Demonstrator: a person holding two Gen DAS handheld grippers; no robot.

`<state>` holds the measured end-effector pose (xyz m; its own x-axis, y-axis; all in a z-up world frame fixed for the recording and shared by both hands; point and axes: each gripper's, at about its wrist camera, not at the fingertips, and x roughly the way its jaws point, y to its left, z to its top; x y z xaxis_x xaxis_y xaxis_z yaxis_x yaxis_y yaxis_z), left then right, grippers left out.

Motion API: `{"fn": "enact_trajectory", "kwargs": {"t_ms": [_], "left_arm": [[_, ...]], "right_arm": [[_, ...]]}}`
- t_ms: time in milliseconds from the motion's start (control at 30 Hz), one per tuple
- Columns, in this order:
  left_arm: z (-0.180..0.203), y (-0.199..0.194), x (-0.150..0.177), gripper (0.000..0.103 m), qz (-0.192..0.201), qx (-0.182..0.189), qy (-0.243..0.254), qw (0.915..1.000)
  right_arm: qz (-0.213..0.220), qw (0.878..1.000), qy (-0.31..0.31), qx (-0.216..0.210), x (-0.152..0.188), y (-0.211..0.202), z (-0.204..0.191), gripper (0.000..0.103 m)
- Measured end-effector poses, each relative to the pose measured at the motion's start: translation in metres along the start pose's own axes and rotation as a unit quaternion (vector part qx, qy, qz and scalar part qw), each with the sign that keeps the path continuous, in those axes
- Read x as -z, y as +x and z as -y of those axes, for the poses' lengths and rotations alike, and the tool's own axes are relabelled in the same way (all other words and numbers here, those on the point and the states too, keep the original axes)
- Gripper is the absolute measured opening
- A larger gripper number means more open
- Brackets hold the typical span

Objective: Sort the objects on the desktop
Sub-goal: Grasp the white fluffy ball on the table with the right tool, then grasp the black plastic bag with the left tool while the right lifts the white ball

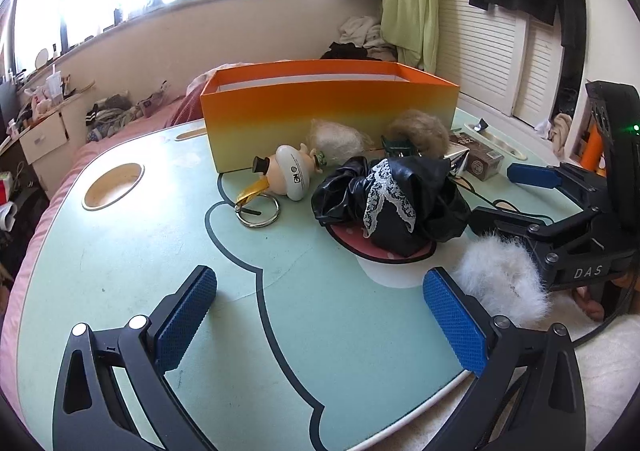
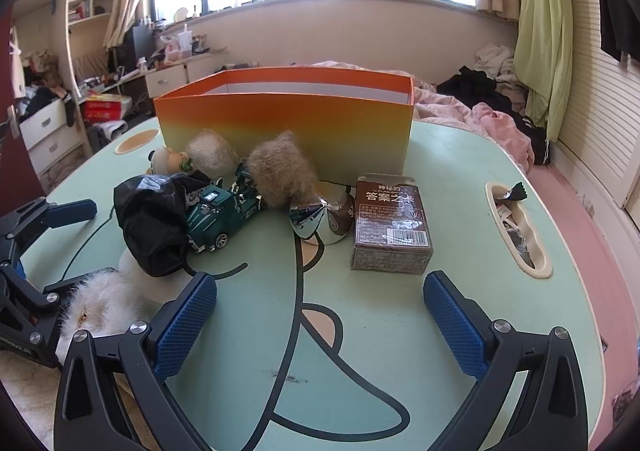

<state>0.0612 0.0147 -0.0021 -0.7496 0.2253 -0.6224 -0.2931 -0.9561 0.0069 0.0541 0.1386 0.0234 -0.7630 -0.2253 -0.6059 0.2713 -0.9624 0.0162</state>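
Bedroom clutter beyond the jaws

A green garment [image 2: 540, 39] hangs up right of the jaws; white drawers [image 2: 44, 131] stand far left; a pink bedspread [image 2: 492, 123] lies ahead.

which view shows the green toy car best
The right wrist view: the green toy car shows its hood, side and wheels beside the black cloth. In the left wrist view only a sliver peeks out behind that cloth.

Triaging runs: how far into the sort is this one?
Barely started, it seems. Done: nothing visibly; the orange box interior is mostly hidden. In hand: nothing; left gripper and right gripper are both open over bare table. Left: green toy car, brown card box, black lace cloth, figurine, fur balls, all still outside.
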Motion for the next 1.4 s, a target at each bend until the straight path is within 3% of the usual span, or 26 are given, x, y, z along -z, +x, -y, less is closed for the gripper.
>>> {"fn": "enact_trajectory", "kwargs": {"t_ms": [67,200,267,367,433,500,567,633,667,833,1033,1167,1200,1267,1400], "left_arm": [[-0.001,0.001,0.001,0.103,0.003,0.001,0.0,1.0],[-0.002,0.001,0.004,0.103,0.009,0.003,0.002,1.0],[-0.001,0.001,0.004,0.103,0.01,0.003,0.002,0.9999],[-0.001,0.002,0.004,0.103,0.011,0.003,0.002,0.9999],[-0.001,0.002,0.004,0.103,0.012,0.003,0.003,0.9999],[0.0,0.002,0.005,0.103,0.012,0.002,0.004,0.9999],[0.0,0.001,0.006,0.103,0.014,0.002,0.005,0.9999],[-0.005,0.001,0.005,0.103,0.013,-0.009,-0.007,0.9998],[-0.006,0.0,0.006,0.103,0.012,-0.012,-0.009,0.9998],[-0.016,-0.006,0.005,0.103,0.001,-0.017,-0.019,0.9997],[-0.023,-0.032,-0.011,0.103,0.046,-0.002,-0.04,0.9981],[-0.029,-0.04,-0.018,0.103,0.062,0.009,-0.051,0.9967],[-0.032,-0.04,-0.018,0.103,0.064,0.01,-0.058,0.9962],[-0.039,-0.039,-0.017,0.103,0.062,0.013,-0.072,0.9954],[-0.047,-0.036,-0.015,0.103,0.057,0.046,-0.109,0.9914]], "right_arm": [[0.01,1.0,0.008,-0.014,0.001,-0.004,0.002,0.103],[0.07,0.993,0.024,-0.096,-0.002,-0.024,0.01,0.096],[0.101,0.984,-0.004,-0.147,-0.004,-0.039,0.001,0.096],[0.11,0.974,-0.077,-0.183,-0.005,-0.047,-0.025,0.093],[0.101,0.969,-0.113,-0.195,-0.005,-0.045,-0.038,0.091],[0.066,0.97,-0.133,-0.193,-0.008,-0.033,-0.046,0.082],[0.024,0.971,-0.113,-0.207,-0.015,-0.015,-0.041,0.068],[-0.014,0.968,-0.082,-0.238,-0.018,0.003,-0.031,0.064],[-0.014,0.965,-0.069,-0.254,-0.019,0.007,-0.026,0.061],[0.008,0.969,-0.101,-0.225,-0.02,0.003,-0.038,0.056],[0.028,0.975,-0.134,-0.177,-0.022,0.0,-0.052,0.055],[0.005,0.966,-0.175,-0.191,-0.007,0.008,-0.066,0.053],[-0.001,0.966,-0.171,-0.194,-0.009,0.011,-0.065,0.053],[0.001,0.969,-0.148,-0.197,-0.013,0.017,-0.058,0.036],[0.009,0.973,-0.122,-0.198,-0.017,0.024,-0.049,0.035]]}}
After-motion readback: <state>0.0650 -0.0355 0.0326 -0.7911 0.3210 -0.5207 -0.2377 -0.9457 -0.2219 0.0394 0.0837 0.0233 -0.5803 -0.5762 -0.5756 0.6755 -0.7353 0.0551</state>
